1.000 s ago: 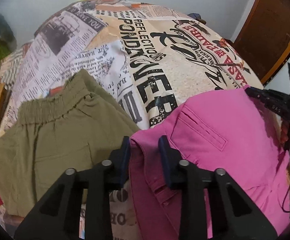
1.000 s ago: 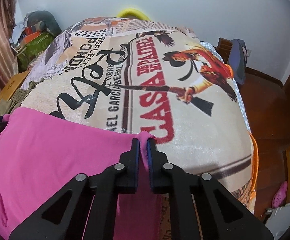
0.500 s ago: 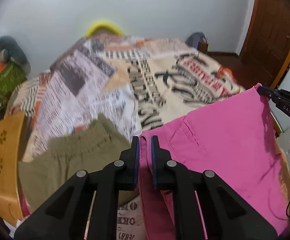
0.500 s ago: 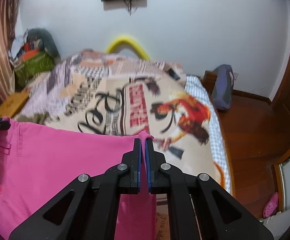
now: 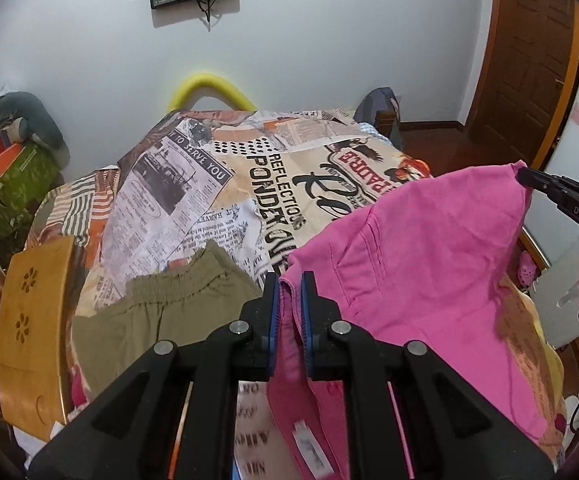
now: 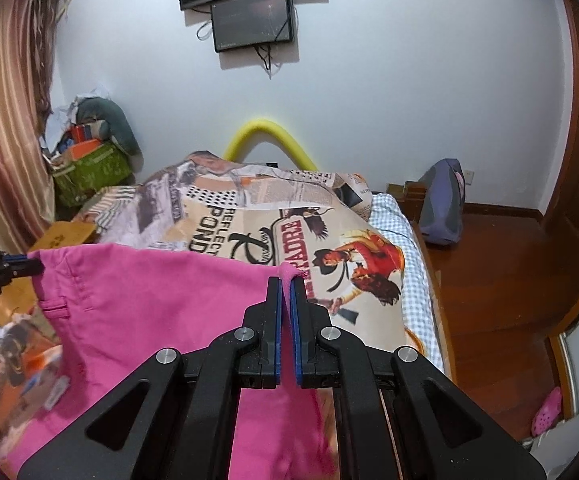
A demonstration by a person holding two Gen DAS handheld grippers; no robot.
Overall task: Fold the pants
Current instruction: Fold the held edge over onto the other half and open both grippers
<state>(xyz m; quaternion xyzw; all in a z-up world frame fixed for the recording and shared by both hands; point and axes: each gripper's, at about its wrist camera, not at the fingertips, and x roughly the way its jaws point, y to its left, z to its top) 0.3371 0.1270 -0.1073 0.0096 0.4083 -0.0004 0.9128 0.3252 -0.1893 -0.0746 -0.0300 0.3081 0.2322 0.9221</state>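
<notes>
- Two views, left wrist first: left gripper (image 5: 289, 280) jaws narrow, pinching one waistband corner of pink pants (image 5: 429, 264); cloth spreads right of the jaws to the right gripper (image 5: 523, 176) at the far corner. Olive pants (image 5: 161, 312) left of jaws on bed (image 5: 193, 200).
- Right wrist: right gripper (image 6: 286, 285) jaws nearly shut on the other pink corner; pants (image 6: 149, 312) hang left and below the jaws, left gripper (image 6: 35, 266) clamped at far left.
</notes>
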